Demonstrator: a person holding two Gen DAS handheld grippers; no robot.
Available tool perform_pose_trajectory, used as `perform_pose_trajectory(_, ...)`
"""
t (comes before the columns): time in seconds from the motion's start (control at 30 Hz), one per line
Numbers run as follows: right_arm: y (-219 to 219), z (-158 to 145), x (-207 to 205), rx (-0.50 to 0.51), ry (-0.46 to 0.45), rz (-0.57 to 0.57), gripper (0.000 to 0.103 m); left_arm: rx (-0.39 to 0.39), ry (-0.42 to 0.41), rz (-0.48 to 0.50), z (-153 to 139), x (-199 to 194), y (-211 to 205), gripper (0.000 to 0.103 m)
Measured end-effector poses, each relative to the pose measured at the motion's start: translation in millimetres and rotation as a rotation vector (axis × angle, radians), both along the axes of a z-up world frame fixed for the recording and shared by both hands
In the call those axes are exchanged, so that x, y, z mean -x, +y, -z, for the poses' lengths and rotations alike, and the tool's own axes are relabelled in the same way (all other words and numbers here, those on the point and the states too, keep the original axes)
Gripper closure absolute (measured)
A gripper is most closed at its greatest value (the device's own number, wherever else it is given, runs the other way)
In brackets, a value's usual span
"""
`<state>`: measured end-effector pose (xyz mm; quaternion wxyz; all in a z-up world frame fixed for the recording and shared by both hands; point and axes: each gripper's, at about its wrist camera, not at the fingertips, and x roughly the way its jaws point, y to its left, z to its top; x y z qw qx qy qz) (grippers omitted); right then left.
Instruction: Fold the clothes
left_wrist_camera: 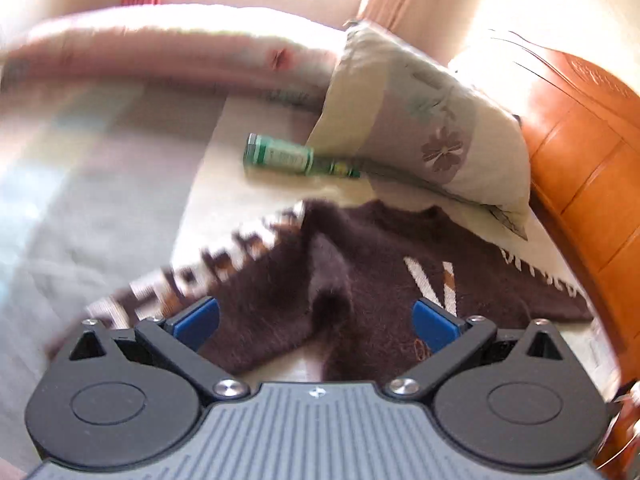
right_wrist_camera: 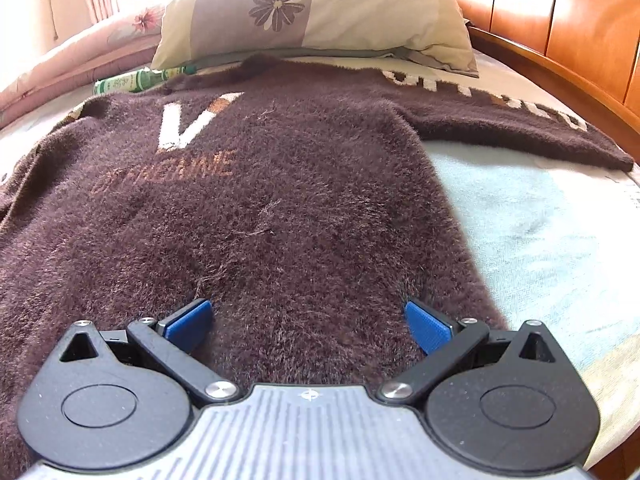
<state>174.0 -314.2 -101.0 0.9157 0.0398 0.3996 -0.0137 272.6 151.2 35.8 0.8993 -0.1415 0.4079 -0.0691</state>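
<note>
Fuzzy dark-brown knit sweater [right_wrist_camera: 280, 184] with white "V" lies flat on bed [right_wrist_camera: 540, 220], collar end touching floral cream pillow [right_wrist_camera: 320, 8]. One sleeve runs out from body toward orange wooden headboard [right_wrist_camera: 580, 28]. Green glass bottle [left_wrist_camera: 298, 158] lies on its side, neck against pillow, just beyond sweater. Right gripper [right_wrist_camera: 308, 324] low over sweater hem, jaws spread wide, gripping nothing. Left gripper [left_wrist_camera: 316, 320] over sweater's folded sleeve area, jaws likewise spread, empty; that view motion-blurred.
</note>
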Motion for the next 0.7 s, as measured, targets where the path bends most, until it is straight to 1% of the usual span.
perform_pose_trajectory(0.03,0.2,0.0,-0.4,0.002,0.002,0.000,0.000,0.006,0.020,-0.009,15.8,-5.3,1.7,0.001)
perform_pose_trajectory(0.1,0.5,-0.1,-2.0,0.004,0.007,0.001,0.000,0.007,0.027,-0.033,47.6,-14.9,6.7,0.001)
perform_pose_trajectory(0.2,1.5,0.1,-3.6,0.006,0.013,0.007,0.000,0.045,0.058,-0.084,86.4,-35.1,20.7,0.001)
perform_pose_trajectory(0.3,3.2,1.4,-2.7,0.009,0.004,0.017,0.000,0.105,0.131,-0.171,120.1,-51.8,40.4,0.001)
perform_pose_trajectory(0.37,4.0,3.0,-0.8,0.011,-0.011,0.026,0.000,0.129,0.180,-0.193,141.4,-58.4,51.7,0.001)
perform_pose_trajectory(0.43,5.2,3.6,0.5,0.015,-0.023,0.034,0.000,0.086,0.139,-0.188,144.4,-57.5,56.6,0.001)
perform_pose_trajectory(0.53,5.5,3.4,-0.7,0.016,-0.021,0.045,0.000,-0.026,0.150,-0.201,144.1,-64.1,64.0,0.001)
perform_pose_trajectory(0.63,6.0,2.3,-3.4,0.016,-0.009,0.053,0.000,-0.071,0.158,-0.218,143.4,-70.4,78.5,0.001)
perform_pose_trajectory(0.7,6.8,2.8,-3.4,0.017,-0.011,0.058,0.000,-0.115,0.155,-0.231,143.8,-75.6,88.1,0.001)
